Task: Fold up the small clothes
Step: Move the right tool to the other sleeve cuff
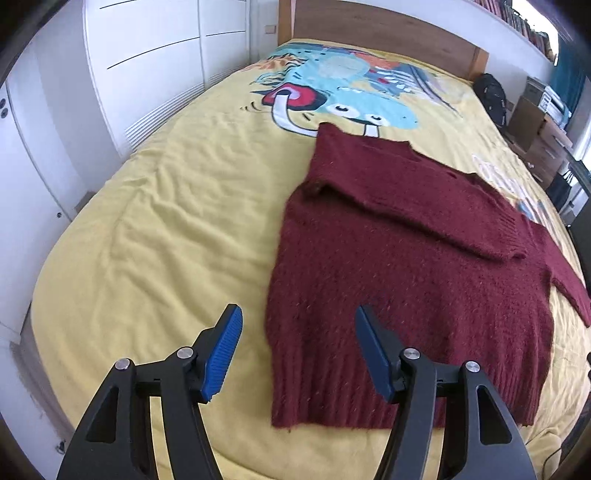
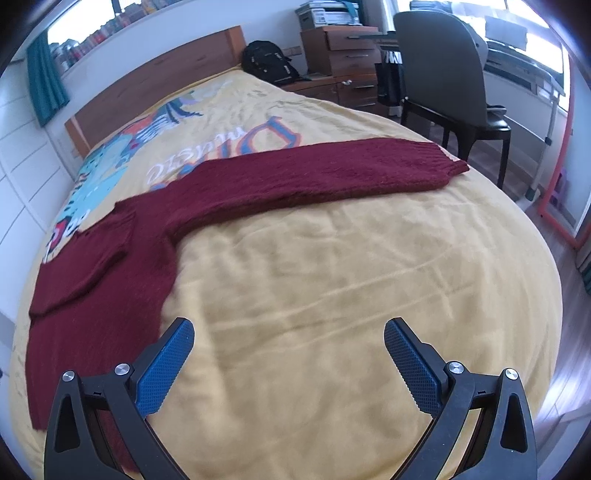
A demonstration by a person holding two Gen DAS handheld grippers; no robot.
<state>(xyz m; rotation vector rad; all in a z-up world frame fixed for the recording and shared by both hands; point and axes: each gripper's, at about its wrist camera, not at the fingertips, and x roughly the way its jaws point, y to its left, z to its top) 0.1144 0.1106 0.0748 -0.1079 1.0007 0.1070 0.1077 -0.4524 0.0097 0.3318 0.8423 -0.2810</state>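
A dark red knitted sweater [image 1: 406, 266] lies flat on the yellow bedspread [image 1: 166, 229]. One sleeve is folded across its chest, with the cuff [image 1: 509, 236] resting on the body. The other sleeve [image 2: 314, 173] stretches straight out towards the bed's far side in the right wrist view. My left gripper [image 1: 297, 317] hovers open above the sweater's ribbed hem, nothing between its blue pads. My right gripper [image 2: 290, 330] is open over bare bedspread, beside the sweater's body [image 2: 92, 295].
A wooden headboard [image 1: 369, 26] and white wardrobe doors [image 1: 147, 55] border the bed. A black backpack [image 2: 269, 62], wooden drawers [image 2: 340, 55] and a grey chair [image 2: 450, 74] stand past the bed's far side.
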